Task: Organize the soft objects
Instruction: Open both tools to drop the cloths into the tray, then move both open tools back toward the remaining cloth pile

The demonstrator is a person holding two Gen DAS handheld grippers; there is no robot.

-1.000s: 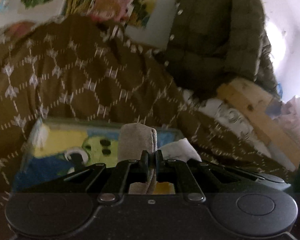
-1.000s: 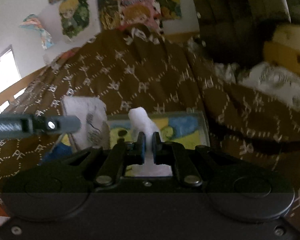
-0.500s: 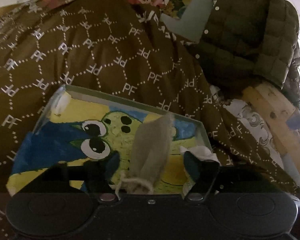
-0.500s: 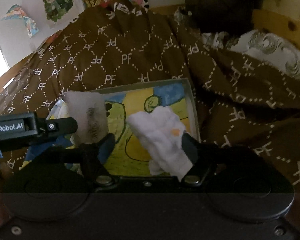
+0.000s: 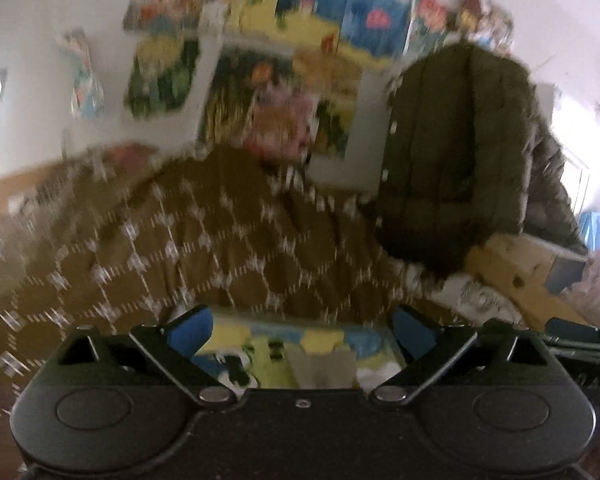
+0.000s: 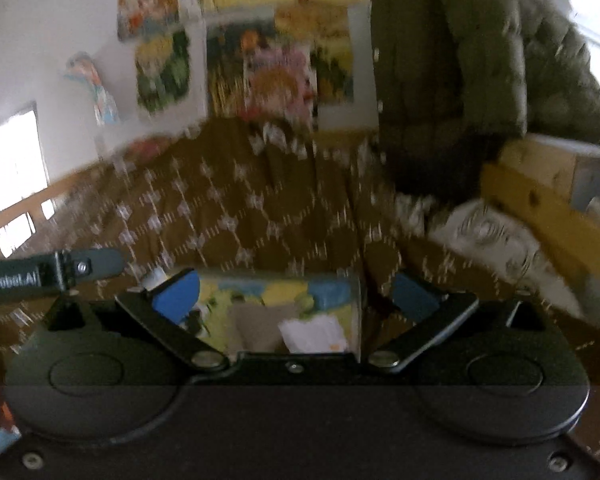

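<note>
Both claws are being opened wide, with nothing being pressed between the pads. In the left wrist view, the left gripper (image 5: 302, 330) is being held above the painted box (image 5: 324, 340), where the grey-beige pouch (image 5: 320, 366) is lying at about 6 o'clock beneath the gap; the white cloth (image 5: 380, 372) is just beside it toward 4 o'clock. In the right wrist view, the right gripper (image 6: 296, 294) is likewise being held over the box, with both soft items lying inside, side by side, judged as being left there deliberately. The brown patterned blanket (image 5: 228, 240) is being blurred by motion, so its print is hard to read. The box's near edge is being cut off by each gripper body.
</note>
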